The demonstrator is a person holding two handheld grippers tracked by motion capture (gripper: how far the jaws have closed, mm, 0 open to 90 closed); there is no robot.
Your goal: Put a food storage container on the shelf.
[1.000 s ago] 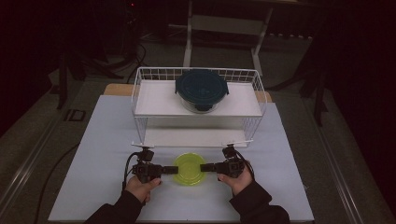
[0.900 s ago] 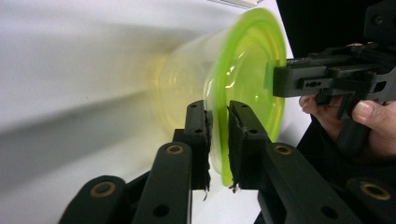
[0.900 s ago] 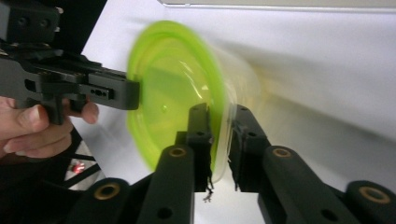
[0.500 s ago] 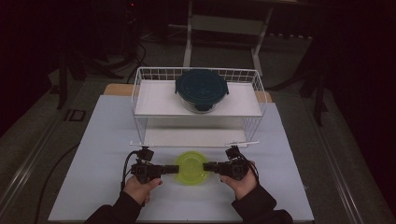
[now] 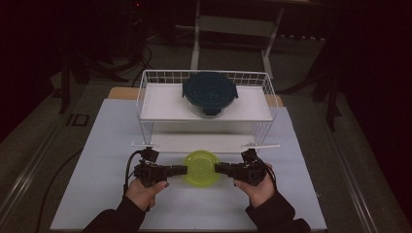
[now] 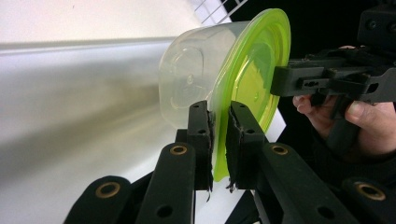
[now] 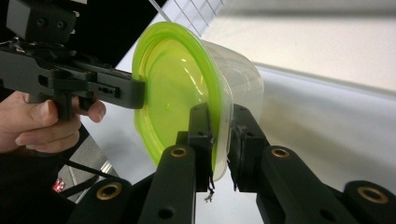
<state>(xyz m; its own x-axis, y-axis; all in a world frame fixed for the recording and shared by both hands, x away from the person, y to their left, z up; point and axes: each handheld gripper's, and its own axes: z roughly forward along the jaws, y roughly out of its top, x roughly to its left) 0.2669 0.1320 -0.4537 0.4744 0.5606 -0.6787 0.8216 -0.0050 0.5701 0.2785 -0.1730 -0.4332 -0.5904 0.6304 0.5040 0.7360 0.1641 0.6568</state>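
Observation:
A clear plastic container with a lime-green lid [image 5: 201, 168] hangs between my two grippers, in front of the white wire rack [image 5: 145, 97]. My left gripper [image 5: 182, 169] is shut on the lid's left rim, and my right gripper [image 5: 218, 168] is shut on its right rim. In the left gripper view the jaws of that gripper [image 6: 220, 135] pinch the green lid's edge [image 6: 252, 79], with the clear tub [image 6: 196, 79] behind it. The right gripper view shows its own gripper [image 7: 221, 130] clamped on the lid [image 7: 173, 88] the same way, the left gripper opposite.
A round container with a dark teal lid [image 5: 210, 92] sits on the rack's upper shelf. The rack's lower shelf [image 5: 199, 142] lies open just behind the green-lidded container. The white tabletop [image 5: 107, 141] spreads to both sides, and dark floor surrounds it.
Both grippers and the green-lidded container have shifted slightly right and toward the person, still clamped on the lid's rim.

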